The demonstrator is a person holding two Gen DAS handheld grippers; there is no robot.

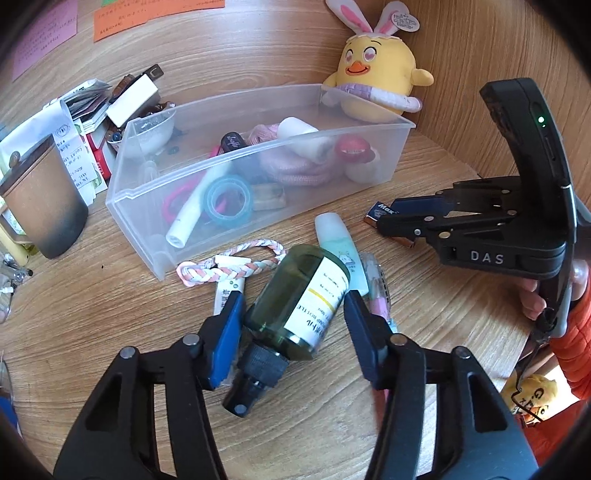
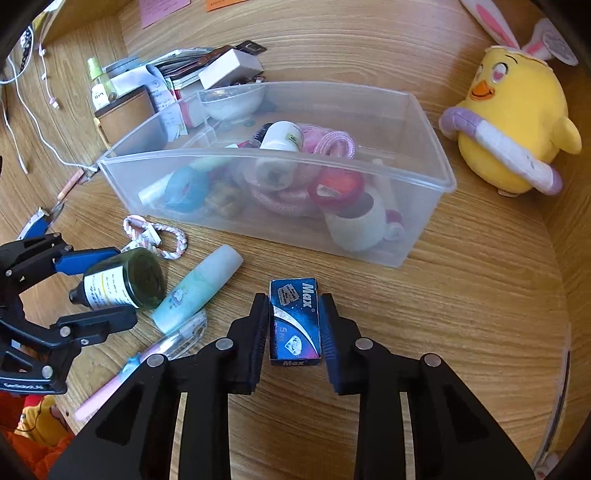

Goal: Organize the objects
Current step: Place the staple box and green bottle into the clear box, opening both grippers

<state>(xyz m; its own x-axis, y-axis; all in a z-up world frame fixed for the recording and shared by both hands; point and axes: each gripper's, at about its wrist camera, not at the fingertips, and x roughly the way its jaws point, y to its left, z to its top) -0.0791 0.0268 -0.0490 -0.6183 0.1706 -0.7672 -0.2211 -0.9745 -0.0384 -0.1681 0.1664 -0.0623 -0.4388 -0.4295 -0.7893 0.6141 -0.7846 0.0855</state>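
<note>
Inside the clear plastic bin (image 2: 424,173) lie a blue tape ring (image 1: 227,201) and pink cord (image 2: 332,142). The left gripper (image 1: 293,321) stands apart around a green glass bottle (image 1: 299,301); the right gripper (image 2: 294,325) clamps a small blue cardboard box (image 2: 294,321).

A yellow chick plush (image 1: 376,70) is sitting on the wooden desk (image 2: 461,295). Paper notes (image 1: 122,18) are hanging well behind it, and a brown cup (image 1: 44,206) is standing far off to its left.

Both fisheye views look steeply down, close over the wooden tabletop (image 1: 424,177), facing its back edge. The left wrist view sits left, the right wrist view right. Both share the clear plastic bin (image 1: 258,206) (image 2: 424,206) and yellow plush chick (image 1: 376,70) (image 2: 517,118).
</note>
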